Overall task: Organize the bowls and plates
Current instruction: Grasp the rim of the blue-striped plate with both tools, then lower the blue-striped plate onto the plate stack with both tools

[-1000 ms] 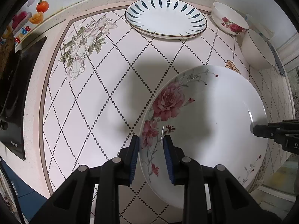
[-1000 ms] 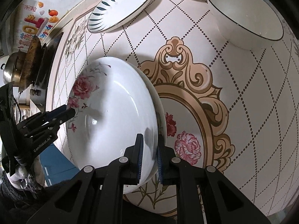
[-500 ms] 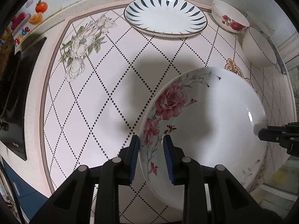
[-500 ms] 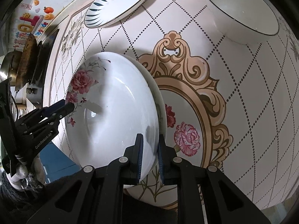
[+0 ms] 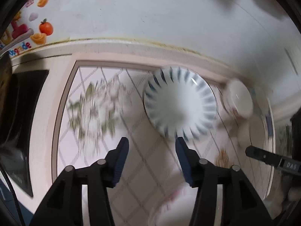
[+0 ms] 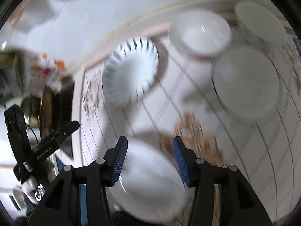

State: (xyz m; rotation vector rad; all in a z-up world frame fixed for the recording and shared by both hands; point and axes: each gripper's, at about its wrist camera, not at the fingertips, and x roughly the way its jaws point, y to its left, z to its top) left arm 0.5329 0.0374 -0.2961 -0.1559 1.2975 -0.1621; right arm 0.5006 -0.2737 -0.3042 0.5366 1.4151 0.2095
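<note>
Both pairs of fingers stand wide apart with nothing between them. Half a second ago each pair was pinched on the rim of the rose plate, the left gripper [image 5: 151,151] on its near-left edge and the right gripper [image 6: 149,153] on its near-right edge. Now the rose plate [image 6: 150,184] lies low and near in the right wrist view, under the spread fingers, and shows only as a pale, pink-tinged smear [image 5: 169,203] at the bottom of the left view. It seems to rest on the counter [image 5: 135,169] close to the person, though blur hides its exact seat.

Both views are strongly smeared and now look farther up the wall, so the grippers are swinging up and away from the plate. The right gripper's tip shows at the right edge of the left view [image 5: 270,160], well apart from the left one.

Farther off sits the blue-striped plate [image 5: 179,103], near the back edge of the counter. To its right are three bowls: a small one [image 6: 202,33], a larger one [image 6: 246,84] nearer, and a third [image 6: 261,22] at the far right.

My reading: the rose plate has been set down and released, so that step looks done. With both grippers free and tilted toward the far dishes, the striped plate or a bowl looks like the next thing to collect.
</note>
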